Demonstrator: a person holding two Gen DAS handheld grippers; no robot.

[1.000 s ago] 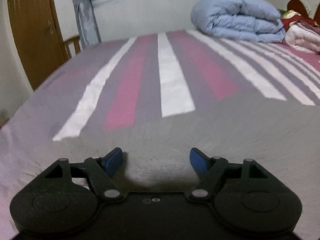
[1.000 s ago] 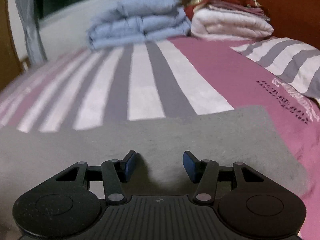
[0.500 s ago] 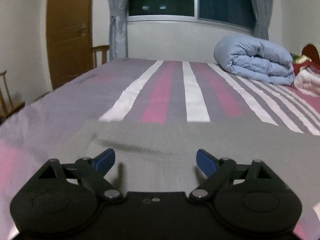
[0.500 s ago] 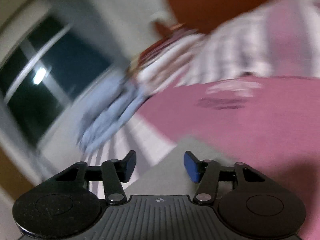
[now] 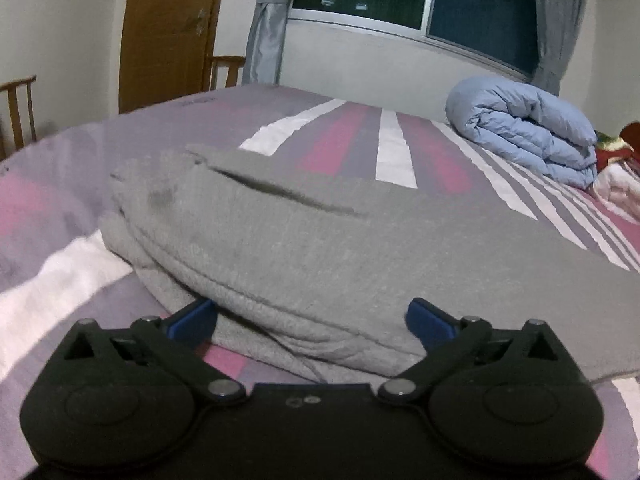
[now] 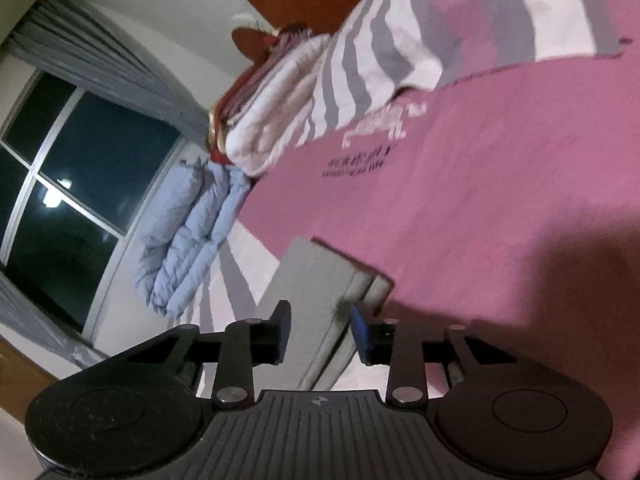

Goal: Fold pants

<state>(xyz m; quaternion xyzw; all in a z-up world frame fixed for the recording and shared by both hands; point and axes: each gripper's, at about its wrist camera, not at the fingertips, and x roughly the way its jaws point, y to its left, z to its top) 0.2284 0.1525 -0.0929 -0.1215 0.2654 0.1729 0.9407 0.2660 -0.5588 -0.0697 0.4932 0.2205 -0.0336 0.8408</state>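
Grey pants (image 5: pixel 320 248) lie across the striped bed (image 5: pixel 352 140). My left claw (image 5: pixel 312 320) is spread wide around the bunched waistband end at 6 o'clock, and my right claw (image 6: pixel 318 330) is half-spread astride the layered hem edge, not pinching. I'd bite all layers of the soft, thick, ribbed knit together before lifting, or the flat stack may shear apart.

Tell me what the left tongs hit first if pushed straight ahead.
The left tongs, open, point at the folded edge of the grey pants lying between the fingers; they would likely meet that first.
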